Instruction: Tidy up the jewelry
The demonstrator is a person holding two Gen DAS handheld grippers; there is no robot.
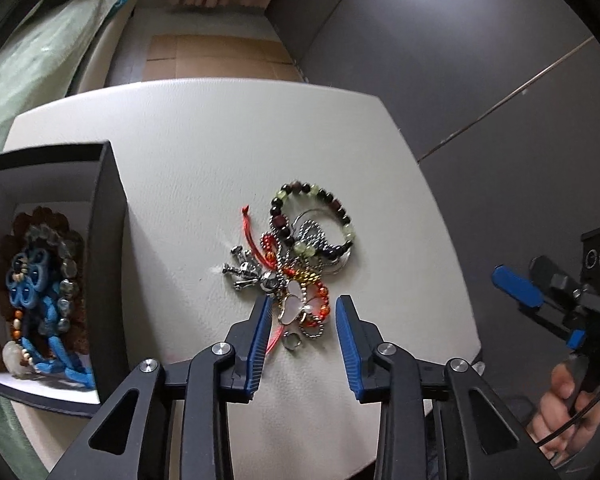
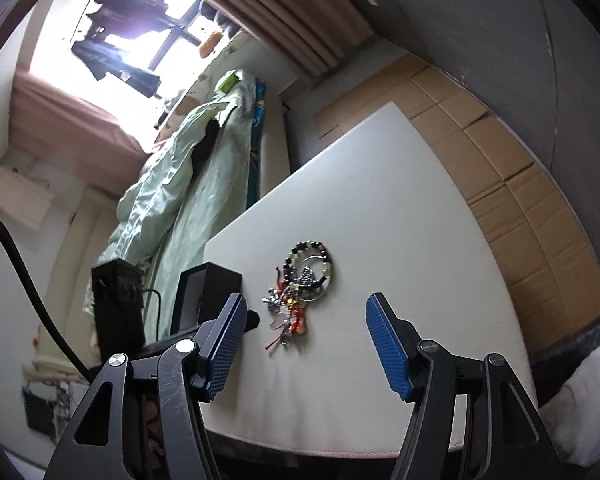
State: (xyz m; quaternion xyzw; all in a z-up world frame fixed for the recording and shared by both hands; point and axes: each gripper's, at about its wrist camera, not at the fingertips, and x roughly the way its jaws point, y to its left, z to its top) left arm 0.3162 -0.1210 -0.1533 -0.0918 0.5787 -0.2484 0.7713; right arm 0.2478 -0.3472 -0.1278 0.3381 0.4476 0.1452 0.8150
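Note:
A tangled pile of jewelry (image 1: pixel 300 260) lies on the white table (image 1: pixel 188 152): a bead bracelet (image 1: pixel 316 208), silver chains, red cord and a white butterfly pendant (image 1: pixel 296 306). My left gripper (image 1: pixel 303 304) is open, its fingertips either side of the pendant at the pile's near end. A black box (image 1: pixel 108 240) at left holds blue and brown jewelry (image 1: pixel 40 296). My right gripper (image 2: pixel 306 308) is open and empty, back from the pile (image 2: pixel 300 284) near the table's front edge; it also shows in the left wrist view (image 1: pixel 518 286).
The box (image 2: pixel 212 284) also shows in the right wrist view, with the left gripper's body (image 2: pixel 116 300) beside it. A bed with green bedding (image 2: pixel 172 184) stands left of the table. Cardboard sheets (image 2: pixel 520 168) lie beyond the table's far edge.

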